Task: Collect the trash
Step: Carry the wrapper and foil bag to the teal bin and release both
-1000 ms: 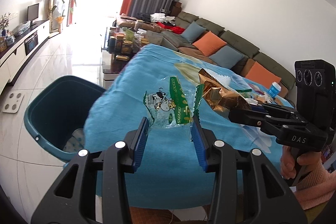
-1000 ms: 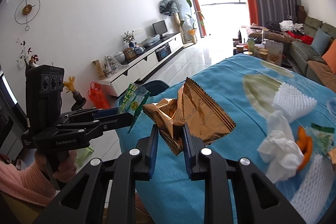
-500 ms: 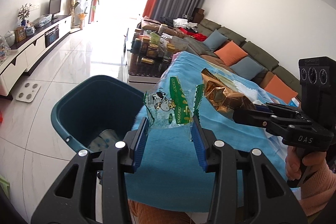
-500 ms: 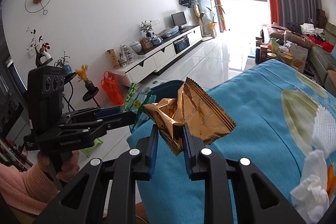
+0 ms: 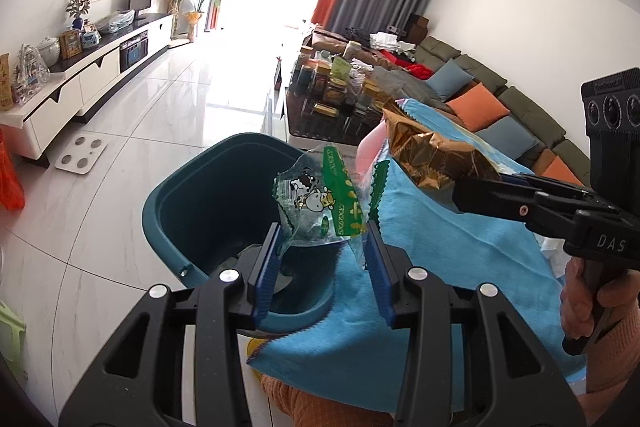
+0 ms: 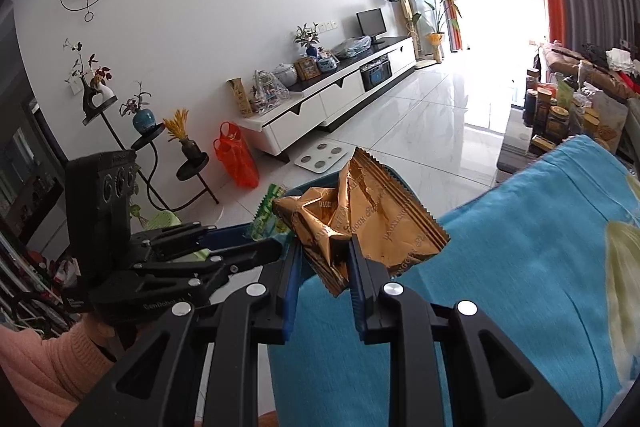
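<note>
My left gripper (image 5: 322, 241) is shut on a clear plastic wrapper with a green stripe and cartoon cows (image 5: 320, 201), and holds it over the dark teal trash bin (image 5: 192, 211). My right gripper (image 6: 322, 259) is shut on a crumpled gold foil wrapper (image 6: 360, 215). In the left wrist view the gold wrapper (image 5: 432, 157) hangs above the edge of the blue tablecloth (image 5: 440, 255), just right of the bin. The left gripper and its green wrapper (image 6: 266, 217) show in the right wrist view at the left.
The bin stands on the white tiled floor against the table's edge, with some trash inside. A glass coffee table with jars (image 5: 332, 99) and a sofa with cushions (image 5: 480, 99) lie beyond. A white TV cabinet (image 6: 328, 103) and an orange bag (image 6: 236, 159) stand by the wall.
Both grippers have swung left from over the tablecloth toward the bin, each still holding its wrapper. The left wrapper now hangs over the bin's opening.
</note>
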`<state>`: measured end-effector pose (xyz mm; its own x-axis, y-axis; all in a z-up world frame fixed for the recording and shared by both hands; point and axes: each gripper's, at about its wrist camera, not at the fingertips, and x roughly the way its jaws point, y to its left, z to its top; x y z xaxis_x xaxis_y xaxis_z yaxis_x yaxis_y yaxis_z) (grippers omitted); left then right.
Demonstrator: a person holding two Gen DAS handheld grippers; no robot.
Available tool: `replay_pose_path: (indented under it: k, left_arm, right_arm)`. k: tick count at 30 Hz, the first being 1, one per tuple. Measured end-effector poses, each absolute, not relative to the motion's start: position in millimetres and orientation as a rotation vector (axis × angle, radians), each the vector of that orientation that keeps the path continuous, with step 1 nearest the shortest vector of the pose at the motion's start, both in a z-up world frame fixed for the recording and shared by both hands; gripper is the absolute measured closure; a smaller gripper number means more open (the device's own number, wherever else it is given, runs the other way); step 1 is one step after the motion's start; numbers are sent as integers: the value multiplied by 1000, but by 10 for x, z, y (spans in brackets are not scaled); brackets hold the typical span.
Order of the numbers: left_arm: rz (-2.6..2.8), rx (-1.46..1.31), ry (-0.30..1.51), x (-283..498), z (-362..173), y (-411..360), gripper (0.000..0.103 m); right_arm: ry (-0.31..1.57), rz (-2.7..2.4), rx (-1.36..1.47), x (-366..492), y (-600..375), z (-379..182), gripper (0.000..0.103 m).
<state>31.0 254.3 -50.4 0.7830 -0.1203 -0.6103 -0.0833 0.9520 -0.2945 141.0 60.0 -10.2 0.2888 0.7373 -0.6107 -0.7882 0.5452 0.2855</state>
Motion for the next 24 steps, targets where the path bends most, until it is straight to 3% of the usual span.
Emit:
replay_pose_path:
  k: [20, 24]
  left_arm:
    - [86, -357, 777, 581, -893, 2895, 62]
    - [102, -369, 784, 627, -929, 2934, 59]
  right_arm:
    - [957, 1065, -14, 1911, 1355, -490, 79]
    - [980, 1043, 2, 1986, 1394, -540, 70]
